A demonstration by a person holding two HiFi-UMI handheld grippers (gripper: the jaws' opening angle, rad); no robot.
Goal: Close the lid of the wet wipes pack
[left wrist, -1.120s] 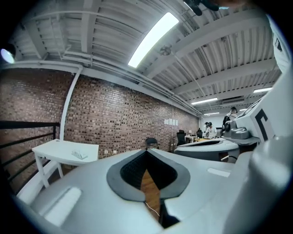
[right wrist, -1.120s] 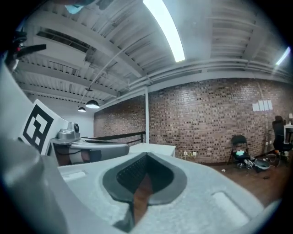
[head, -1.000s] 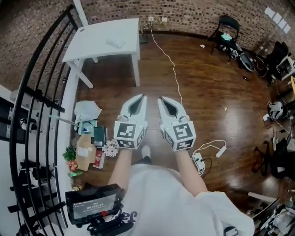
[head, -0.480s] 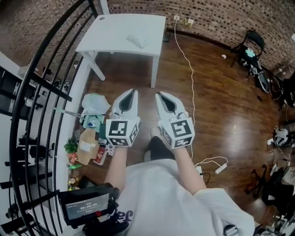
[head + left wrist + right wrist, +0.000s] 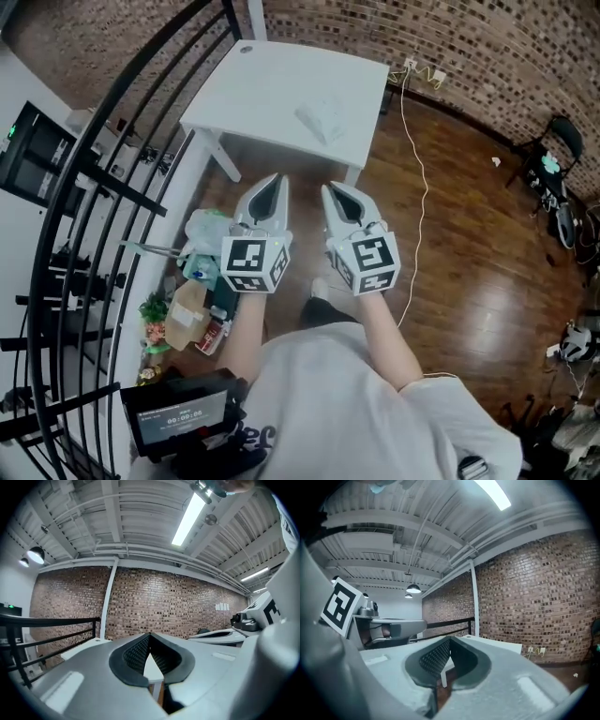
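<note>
The wet wipes pack (image 5: 322, 120), pale and flat, lies on the white table (image 5: 253, 94) at the top of the head view; its lid is too small to make out. Both grippers are held side by side over the wooden floor, short of the table's near edge and pointing toward it. My left gripper (image 5: 277, 178) is shut with nothing in it, and so is my right gripper (image 5: 328, 189). In the left gripper view the jaws (image 5: 150, 635) meet, with the table edge (image 5: 152, 667) seen past them. In the right gripper view the jaws (image 5: 450, 640) also meet before the table (image 5: 497, 644).
A black railing (image 5: 103, 187) curves along the left. Bags, boxes and cans (image 5: 192, 281) are piled on the floor beside it. A white cable (image 5: 419, 187) runs across the wooden floor to the wall. A chair (image 5: 553, 159) stands at the far right. A screen device (image 5: 178, 417) hangs at the person's waist.
The table and wipes pack have come lower and nearer in the head view, as the person moved toward them. Both grippers stay shut, side by side.
</note>
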